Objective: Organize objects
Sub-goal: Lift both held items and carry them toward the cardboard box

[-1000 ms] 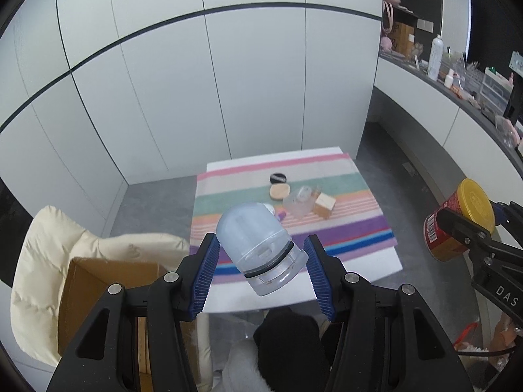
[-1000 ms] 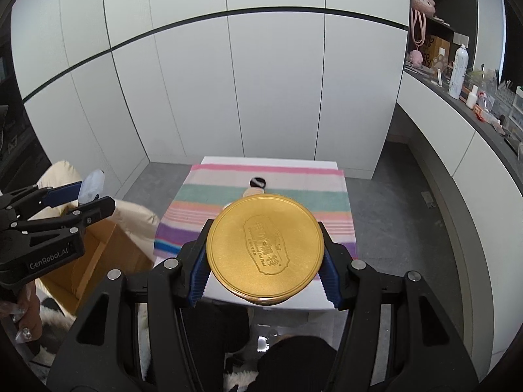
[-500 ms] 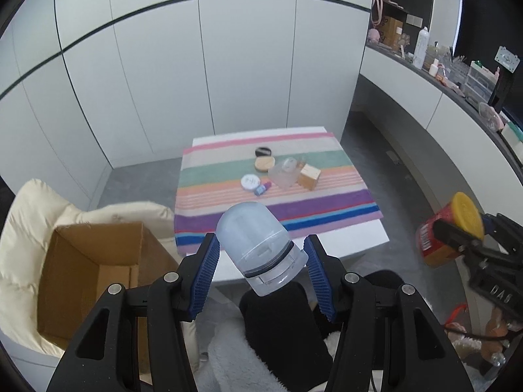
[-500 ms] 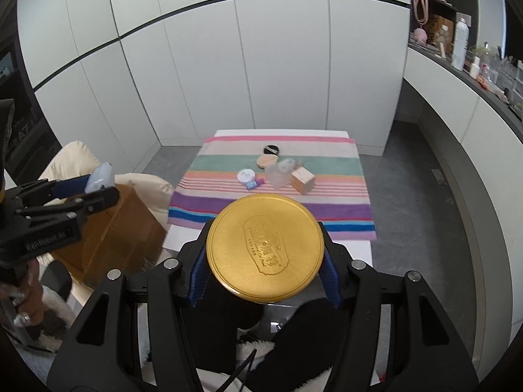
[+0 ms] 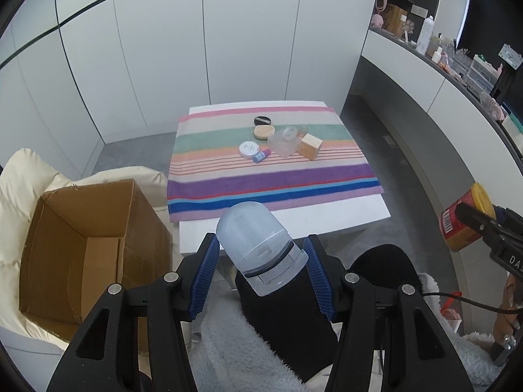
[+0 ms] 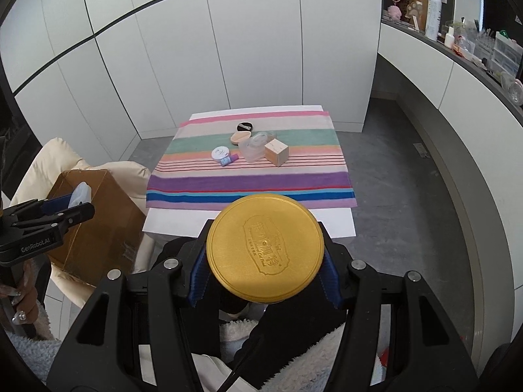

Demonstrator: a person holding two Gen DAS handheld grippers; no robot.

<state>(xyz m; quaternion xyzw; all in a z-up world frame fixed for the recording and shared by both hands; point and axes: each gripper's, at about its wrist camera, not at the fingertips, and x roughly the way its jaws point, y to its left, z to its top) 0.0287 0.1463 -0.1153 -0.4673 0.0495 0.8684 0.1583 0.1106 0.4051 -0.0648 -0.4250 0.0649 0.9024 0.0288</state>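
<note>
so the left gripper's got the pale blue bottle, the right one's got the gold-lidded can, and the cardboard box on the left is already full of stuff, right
Not quite: the cardboard box is empty, as the left wrist view shows. The rest holds: the left gripper grips the pale blue bottle, the right gripper the gold-lidded can.

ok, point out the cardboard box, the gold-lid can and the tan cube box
cardboard box (image 5: 98,251), left wrist view, inner floor.
gold-lid can (image 6: 265,249), right wrist view, lid centre.
tan cube box (image 6: 276,153), right wrist view, front face.
</note>
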